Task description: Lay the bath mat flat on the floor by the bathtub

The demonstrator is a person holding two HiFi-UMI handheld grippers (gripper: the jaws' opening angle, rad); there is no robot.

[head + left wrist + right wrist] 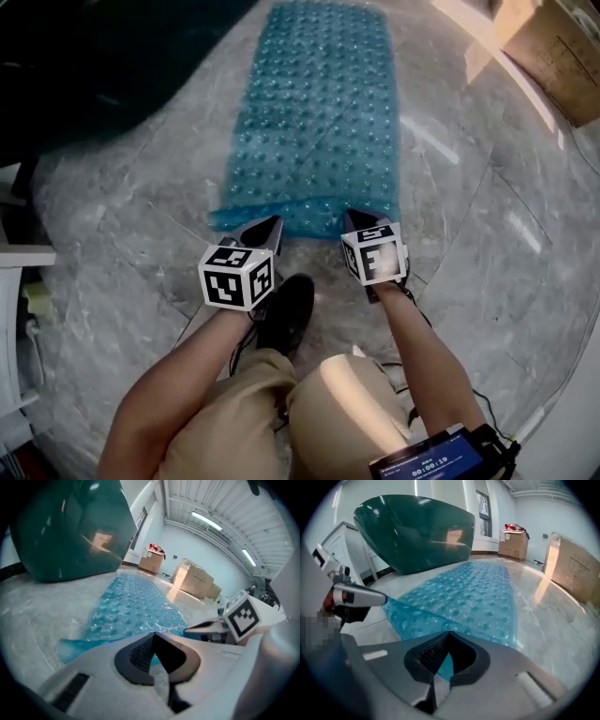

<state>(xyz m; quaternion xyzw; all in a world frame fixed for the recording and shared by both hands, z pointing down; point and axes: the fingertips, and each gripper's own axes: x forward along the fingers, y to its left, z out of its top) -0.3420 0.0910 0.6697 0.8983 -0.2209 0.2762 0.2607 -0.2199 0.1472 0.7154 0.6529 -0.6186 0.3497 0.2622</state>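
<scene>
The left hand-held gripper (270,225) has its jaws closed together on the near edge of the mat (314,112), close to the left corner. In its own view a sliver of blue shows in the notch behind the meeting tips (153,637). The right hand-held gripper (356,220) is likewise shut on that same edge nearer the right corner, with blue film visible between its pads (449,637). The two grippers sit side by side, a short stretch of edge between them. The mat is a translucent blue sheet covered in round bumps, and it runs away from the person along the grey marble floor (487,244). Its near end is slightly rumpled and lifted where it is pinched, and the rest lies flat. The dark green tub (94,56) stands just beside the mat's left side. Cardboard boxes (553,47) stand well off to the right. A black shoe (286,314) is planted just behind the left gripper.
</scene>
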